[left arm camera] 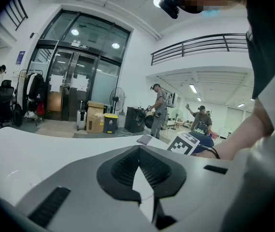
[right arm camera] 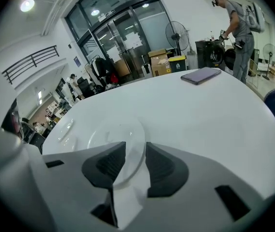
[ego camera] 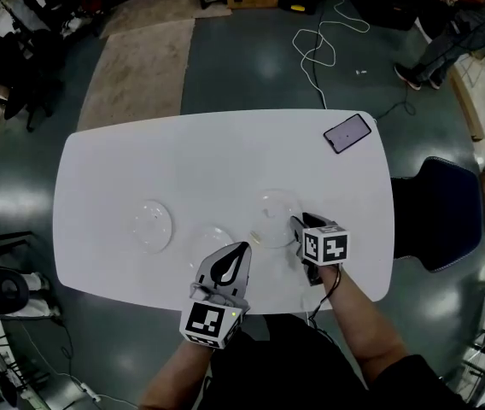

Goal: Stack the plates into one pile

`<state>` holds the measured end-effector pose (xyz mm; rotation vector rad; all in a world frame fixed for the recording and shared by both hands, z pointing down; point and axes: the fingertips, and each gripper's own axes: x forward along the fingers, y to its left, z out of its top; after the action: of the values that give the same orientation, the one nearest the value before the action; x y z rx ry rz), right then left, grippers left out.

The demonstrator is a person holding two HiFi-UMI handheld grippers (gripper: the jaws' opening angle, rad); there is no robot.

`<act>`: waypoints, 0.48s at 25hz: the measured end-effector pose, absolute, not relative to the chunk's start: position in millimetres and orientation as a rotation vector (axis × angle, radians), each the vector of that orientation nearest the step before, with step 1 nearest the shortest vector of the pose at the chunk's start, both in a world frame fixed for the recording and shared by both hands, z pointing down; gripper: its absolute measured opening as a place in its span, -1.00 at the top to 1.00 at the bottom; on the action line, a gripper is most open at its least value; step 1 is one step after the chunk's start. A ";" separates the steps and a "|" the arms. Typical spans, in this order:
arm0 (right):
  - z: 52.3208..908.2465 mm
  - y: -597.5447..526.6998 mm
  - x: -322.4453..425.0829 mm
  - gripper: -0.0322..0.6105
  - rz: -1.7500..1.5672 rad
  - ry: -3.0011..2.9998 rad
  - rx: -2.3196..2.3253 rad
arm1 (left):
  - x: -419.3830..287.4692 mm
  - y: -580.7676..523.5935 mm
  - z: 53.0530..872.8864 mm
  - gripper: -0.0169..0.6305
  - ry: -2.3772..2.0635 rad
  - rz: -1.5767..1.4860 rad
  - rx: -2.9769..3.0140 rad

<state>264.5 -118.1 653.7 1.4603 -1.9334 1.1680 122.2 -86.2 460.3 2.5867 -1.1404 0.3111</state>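
Jaws of my right gripper (right arm camera: 135, 151) are wide apart, straddling the near rim of the right plate (right arm camera: 112, 135). The rim sits in the gap, and the pads aren't pressing on it as far as I can see. Left gripper (left arm camera: 138, 151): jaws together, nothing in them, sitting by the front edge of the tabletop (ego camera: 225, 148).

Head view layout: three clear plates flat in a loose row, none stacked yet. Right plate (ego camera: 274, 210) lies straight ahead of the right gripper (ego camera: 297, 225). Middle plate (ego camera: 211, 239) is just left of it and just ahead of the left gripper (ego camera: 237, 254). Left plate (ego camera: 152, 225) is further left, apart from both.

Key relation: the plate is round and flat, so there's no long axis to line up. What matters is the rim crossing the gap, with the plate body beyond the jaws and slightly left. My read: close on the rim, lift, carry left onto the middle plate. Risk: the rim is thin and slick and could slip or tip.
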 end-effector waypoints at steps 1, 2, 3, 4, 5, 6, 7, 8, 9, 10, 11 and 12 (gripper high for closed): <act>654.1 -118.1 264.2 0.45 1.150 -1.923 1.457 | 122.3 -86.3 460.0 0.90 -1.140 0.312 2.588; 655.0 -118.1 263.9 0.46 1.133 -1.911 1.454 | 122.4 -86.6 459.7 0.90 -1.139 0.313 2.589; 656.3 -117.9 263.6 0.46 1.119 -1.902 1.452 | 122.4 -86.6 459.8 0.90 -1.138 0.315 2.589; 657.5 -117.5 263.4 0.47 1.108 -1.895 1.451 | 122.3 -86.4 460.3 0.90 -1.138 0.316 2.588; 658.4 -117.2 263.4 0.49 1.099 -1.893 1.452 | 122.3 -85.9 461.0 0.90 -1.139 0.317 2.584; 658.9 -117.0 263.3 0.50 1.092 -1.893 1.454 | 122.1 -85.4 461.8 0.90 -1.141 0.316 2.578; 659.2 -116.7 263.1 0.50 1.087 -1.894 1.456 | 121.7 -84.8 462.7 0.90 -1.143 0.316 2.572; 659.3 -116.5 262.8 0.50 1.085 -1.893 1.459 | 121.2 -84.1 463.8 0.90 -1.143 0.319 2.570; 659.3 -116.6 262.7 0.51 1.084 -1.892 1.462 | 121.0 -83.4 464.9 0.90 -1.140 0.323 2.572; 659.2 -116.9 262.7 0.51 1.083 -1.890 1.466 | 121.0 -83.0 465.6 0.90 -1.138 0.326 2.575; 659.3 -117.0 262.9 0.51 1.084 -1.888 1.469 | 121.2 -82.9 465.7 0.90 -1.137 0.328 2.576; 659.4 -117.0 263.4 0.51 1.087 -1.886 1.473 | 121.1 -82.7 465.9 0.90 -1.137 0.330 2.575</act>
<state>263.4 -117.0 659.4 1.4733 -1.8856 1.0873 121.1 -82.7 465.9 2.5747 -1.1375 0.3295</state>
